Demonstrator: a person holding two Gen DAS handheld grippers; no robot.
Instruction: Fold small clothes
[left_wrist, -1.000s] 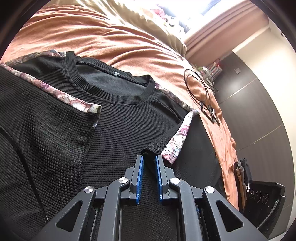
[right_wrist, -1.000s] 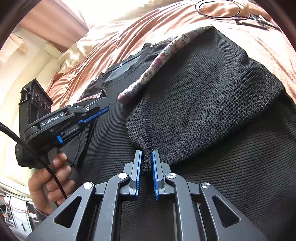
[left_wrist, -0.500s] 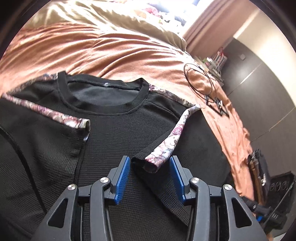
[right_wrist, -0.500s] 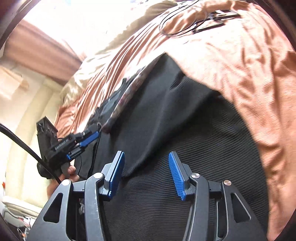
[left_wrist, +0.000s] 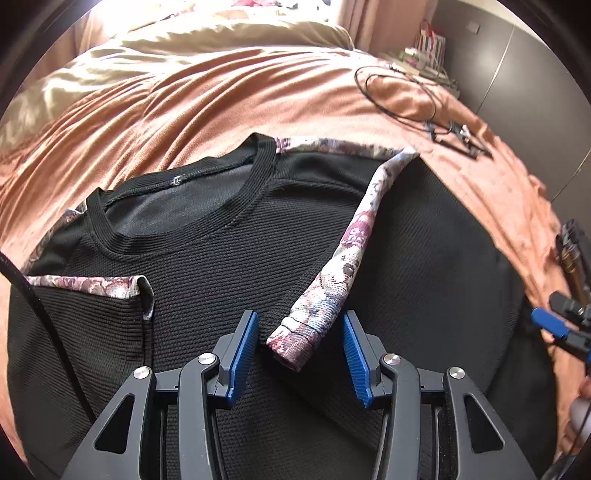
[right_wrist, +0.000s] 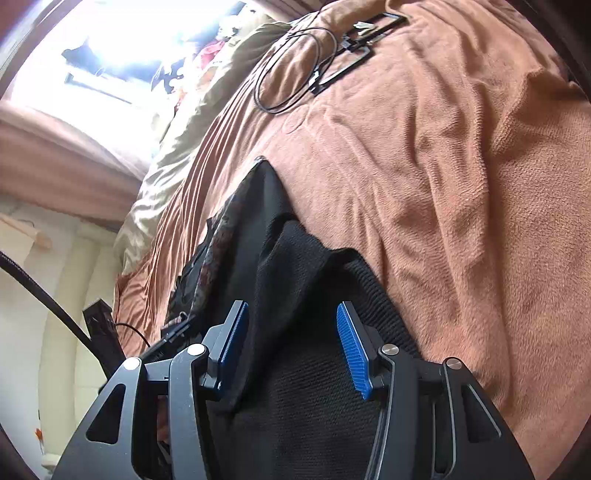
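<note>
A black knit top (left_wrist: 229, 266) with floral trim lies flat on the orange bedspread (left_wrist: 207, 107), neckline away from me. Both sides are folded in over the body. The floral cuff (left_wrist: 306, 332) of the right folded-in sleeve lies between the fingers of my left gripper (left_wrist: 299, 350), which is open and empty just above it. My right gripper (right_wrist: 291, 347) is open and empty over the top's right folded edge (right_wrist: 295, 266). Its blue tip also shows in the left wrist view (left_wrist: 550, 325).
A coiled black cable (left_wrist: 399, 92) and small dark clips (left_wrist: 461, 136) lie on the bedspread beyond the top; the cable also shows in the right wrist view (right_wrist: 291, 70). A beige pillow (left_wrist: 229, 37) lies at the head. Dark cabinets (left_wrist: 535, 66) stand at right.
Both grippers opened and let go of the folded-in side of the top, then drew back. The sleeve and its floral cuff now rest on the top's body.
</note>
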